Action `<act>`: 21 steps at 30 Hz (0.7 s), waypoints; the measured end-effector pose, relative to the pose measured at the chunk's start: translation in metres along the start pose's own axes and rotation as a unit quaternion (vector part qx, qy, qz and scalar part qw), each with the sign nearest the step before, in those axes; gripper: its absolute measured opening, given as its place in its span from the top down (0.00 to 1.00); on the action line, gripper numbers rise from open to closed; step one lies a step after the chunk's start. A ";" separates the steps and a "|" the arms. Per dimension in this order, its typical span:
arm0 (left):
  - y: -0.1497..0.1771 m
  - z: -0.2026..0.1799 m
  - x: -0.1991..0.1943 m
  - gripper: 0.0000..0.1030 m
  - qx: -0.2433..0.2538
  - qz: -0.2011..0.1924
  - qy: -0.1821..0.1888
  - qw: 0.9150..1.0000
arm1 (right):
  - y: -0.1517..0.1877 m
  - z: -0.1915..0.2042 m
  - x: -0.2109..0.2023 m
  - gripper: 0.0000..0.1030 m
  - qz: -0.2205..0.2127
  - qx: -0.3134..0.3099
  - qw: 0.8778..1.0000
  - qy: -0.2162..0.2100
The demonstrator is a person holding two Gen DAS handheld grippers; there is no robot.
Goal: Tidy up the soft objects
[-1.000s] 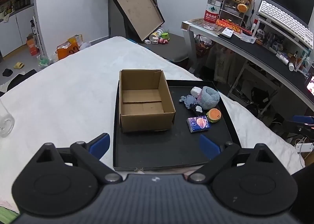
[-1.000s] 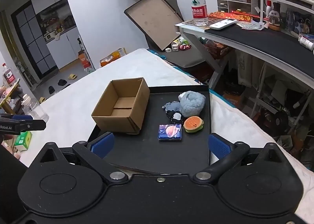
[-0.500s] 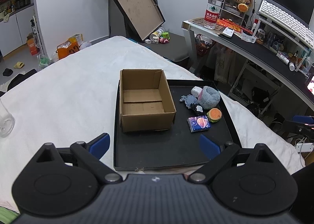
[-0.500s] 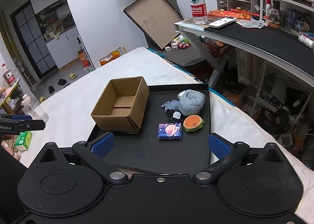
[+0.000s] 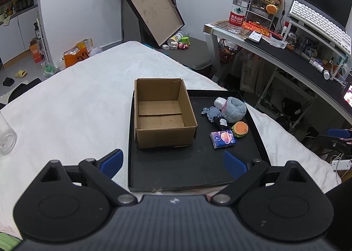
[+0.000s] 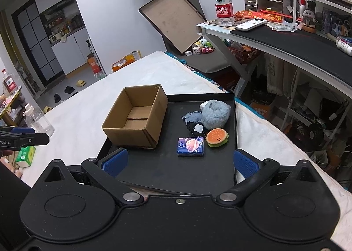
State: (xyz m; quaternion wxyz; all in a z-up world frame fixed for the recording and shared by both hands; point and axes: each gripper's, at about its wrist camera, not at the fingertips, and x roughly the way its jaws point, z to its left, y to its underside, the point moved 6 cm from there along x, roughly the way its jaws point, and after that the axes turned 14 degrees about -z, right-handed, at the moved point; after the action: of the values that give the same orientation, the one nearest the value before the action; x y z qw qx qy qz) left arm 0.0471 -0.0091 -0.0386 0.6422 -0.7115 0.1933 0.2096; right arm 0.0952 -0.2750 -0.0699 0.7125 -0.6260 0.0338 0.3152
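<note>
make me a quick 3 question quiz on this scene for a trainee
1. True or false: the cardboard box is empty.
2. Which lies nearest the burger toy? A) tissue pack B) water bottle C) glass jar
3. Fill in: the box and soft items sit on a black ____.

Key: 1 true; 2 A; 3 tray. Both the left gripper and right gripper are open, holding nothing.

Tray (image 5: 193, 176) lies on bed (image 5: 66, 107). Cardboard box (image 5: 164, 116) stands on tray's left half. On the right half: plush roll (image 5: 234, 110) far, cloth scrap (image 5: 210, 113) at its left, burger toy (image 5: 241, 128) nearer, tissue pack (image 5: 223, 139) nearest. Desk (image 5: 286, 57) to the right.
</note>
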 end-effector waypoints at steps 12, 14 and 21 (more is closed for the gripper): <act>-0.001 -0.003 0.000 0.06 0.001 0.000 0.001 1.000 | 0.001 -0.001 0.000 0.00 0.001 0.003 1.000 0.002; 0.000 -0.003 0.000 0.06 0.002 0.000 0.002 1.000 | 0.001 -0.001 -0.001 0.00 0.001 0.002 1.000 0.003; -0.001 -0.005 0.001 0.06 0.003 0.002 0.002 1.000 | 0.003 -0.004 -0.001 0.00 0.001 0.005 1.000 0.007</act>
State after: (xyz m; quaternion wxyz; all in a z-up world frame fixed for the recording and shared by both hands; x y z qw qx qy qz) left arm 0.0491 -0.0144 -0.0381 0.6437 -0.7097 0.1966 0.2084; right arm 0.0940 -0.2791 -0.0724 0.7148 -0.6248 0.0407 0.3116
